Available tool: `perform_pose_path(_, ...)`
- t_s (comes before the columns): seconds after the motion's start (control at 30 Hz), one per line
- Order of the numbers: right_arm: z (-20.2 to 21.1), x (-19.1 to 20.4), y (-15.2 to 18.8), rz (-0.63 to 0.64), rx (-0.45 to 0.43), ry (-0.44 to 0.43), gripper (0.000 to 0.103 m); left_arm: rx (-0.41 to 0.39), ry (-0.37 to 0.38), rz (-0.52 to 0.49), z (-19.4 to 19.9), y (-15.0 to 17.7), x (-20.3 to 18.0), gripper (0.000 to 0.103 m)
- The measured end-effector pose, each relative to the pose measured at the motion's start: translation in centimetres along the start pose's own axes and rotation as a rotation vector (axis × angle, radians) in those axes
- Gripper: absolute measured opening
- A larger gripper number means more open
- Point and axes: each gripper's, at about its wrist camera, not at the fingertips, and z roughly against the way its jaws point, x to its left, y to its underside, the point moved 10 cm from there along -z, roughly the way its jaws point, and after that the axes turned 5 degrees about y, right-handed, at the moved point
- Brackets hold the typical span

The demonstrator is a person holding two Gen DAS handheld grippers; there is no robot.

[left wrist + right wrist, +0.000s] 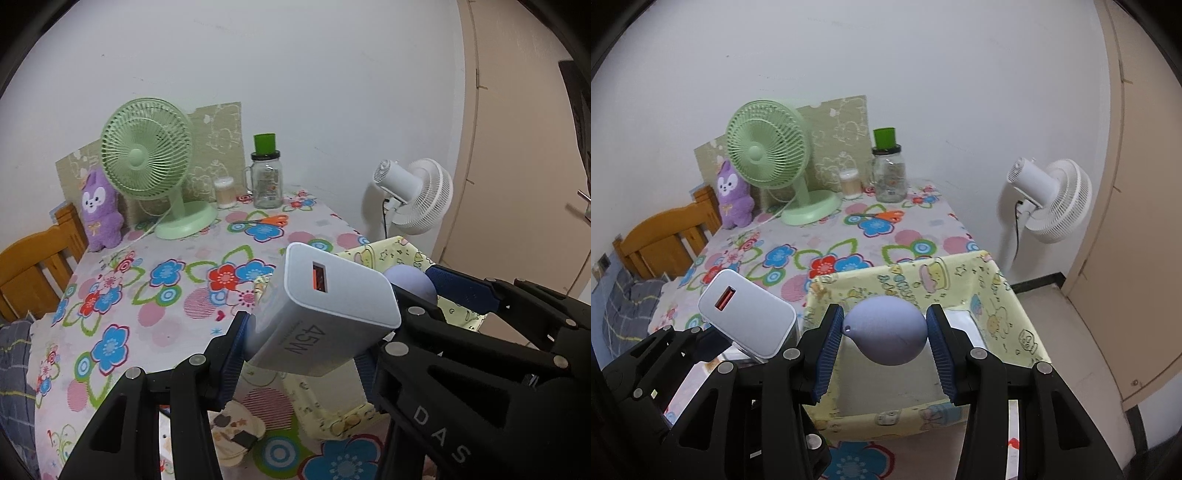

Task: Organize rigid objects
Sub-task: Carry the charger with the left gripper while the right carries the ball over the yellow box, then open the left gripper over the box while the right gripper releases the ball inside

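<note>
Tools clamp charger point(328, 314) and lilac ball point(886, 330) above yellow bin point(1004, 295); scissors point(264, 220) beyond.

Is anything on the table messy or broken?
Nothing looks broken or spilled. The only stray thing is the orange scissors lying loose on the flowered tablecloth near the glass jar. The green fan and purple plush stand upright.

Sitting at the table's point(827, 236) near right corner: fabric box point(1008, 317). Hanging over the box: ball point(886, 334); charger point(748, 319) just left of it. Standing along the far edge: plush toy point(733, 197), desk fan point(768, 155), jar point(888, 173).
</note>
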Motion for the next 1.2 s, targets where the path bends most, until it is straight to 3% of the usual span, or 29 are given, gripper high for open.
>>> perform_pose_path(0.8, -4.2, -5.1, 1.3, -0.075, 0.095, 0.095, 0.050, 0.102, 0.097, -0.053, -5.7, 0.3, -3.4, 0.056)
perform_pose_path(1.13, -6.4, -6.2, 2.4, -0.107, 0.164, 0.105, 0.050, 0.172, 0.086, -0.048, -7.7, 1.2, -3.5, 0.056)
perform_pose_path(1.2, -6.6, -6.3, 2.5, -0.107, 0.170, 0.110, 0.050, 0.185, 0.106, -0.045, -8.0, 1.5, -3.8, 0.061)
